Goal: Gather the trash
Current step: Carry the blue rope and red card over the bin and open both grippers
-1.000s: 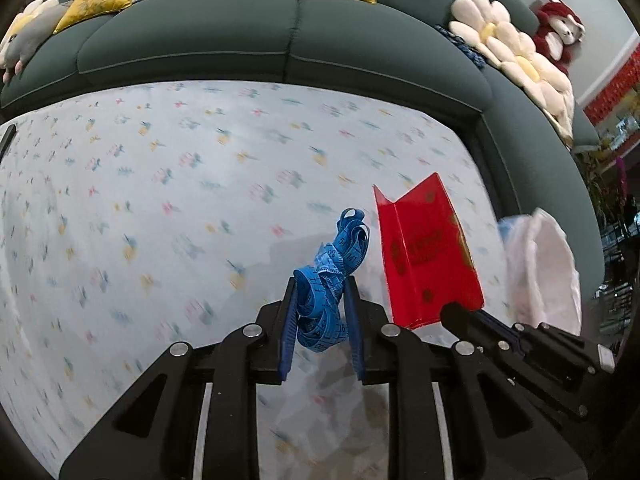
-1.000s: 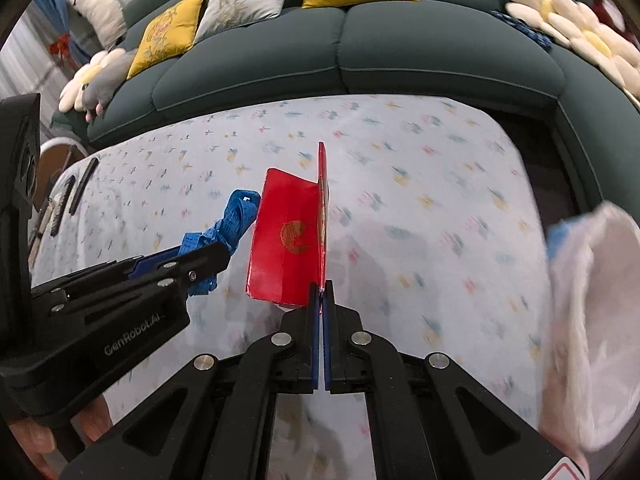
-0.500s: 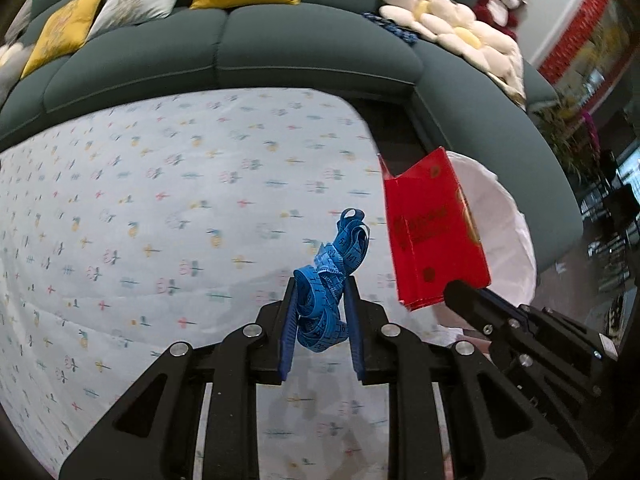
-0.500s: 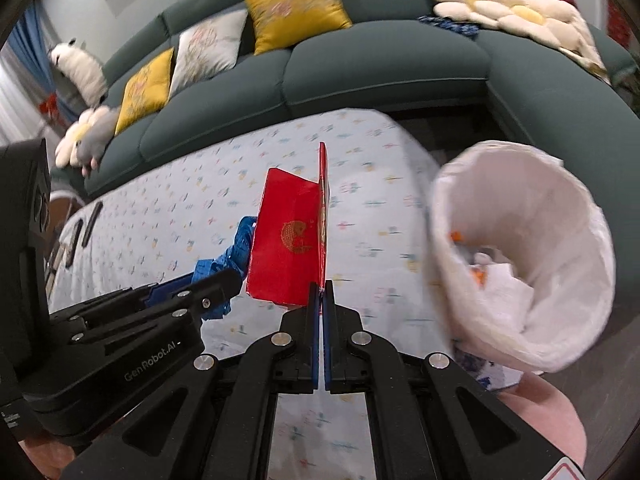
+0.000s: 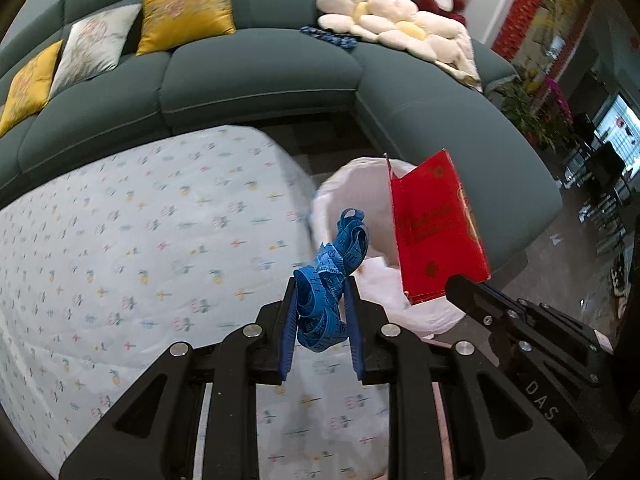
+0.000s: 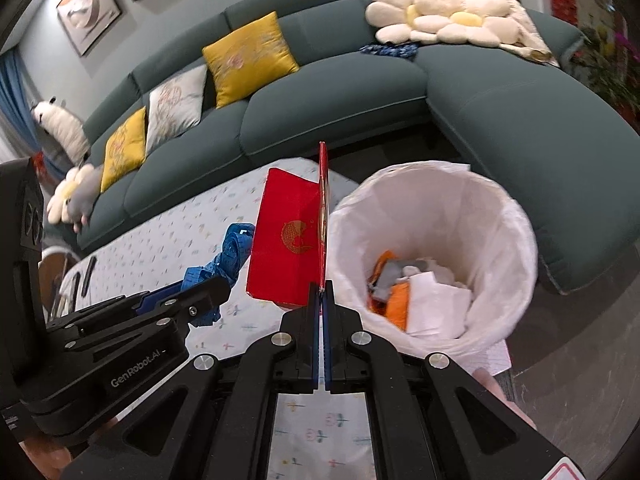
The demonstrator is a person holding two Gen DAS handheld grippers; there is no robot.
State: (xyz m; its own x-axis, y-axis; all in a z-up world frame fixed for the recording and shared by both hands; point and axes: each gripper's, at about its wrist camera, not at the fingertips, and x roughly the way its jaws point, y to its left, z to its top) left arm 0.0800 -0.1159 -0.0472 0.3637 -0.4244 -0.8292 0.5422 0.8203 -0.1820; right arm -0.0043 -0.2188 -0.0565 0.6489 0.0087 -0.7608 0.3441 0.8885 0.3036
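Note:
My left gripper [image 5: 320, 292] is shut on a bunched blue measuring tape [image 5: 332, 276], held above the table's right edge. It also shows in the right wrist view [image 6: 224, 256]. My right gripper [image 6: 321, 292] is shut on a folded red envelope [image 6: 288, 240] with a gold fish print, held upright next to the bin's rim. The envelope also shows in the left wrist view [image 5: 436, 232]. A white-lined trash bin [image 6: 512, 216] stands right of the table and holds paper and orange scraps. In the left wrist view the bin [image 5: 352, 184] lies just beyond the tape.
The table wears a white flower-print cloth [image 5: 140, 240]. A dark green corner sofa [image 6: 340, 116] with yellow cushions [image 6: 248, 56] and a flower-shaped cushion [image 6: 440, 20] wraps behind. Dark remotes [image 6: 86, 276] lie at the table's far left. Dark floor [image 6: 580, 360] surrounds the bin.
Both grippers have moved right with their loads, from over the middle of the table to its right edge. The bin has come into full view and nearer.

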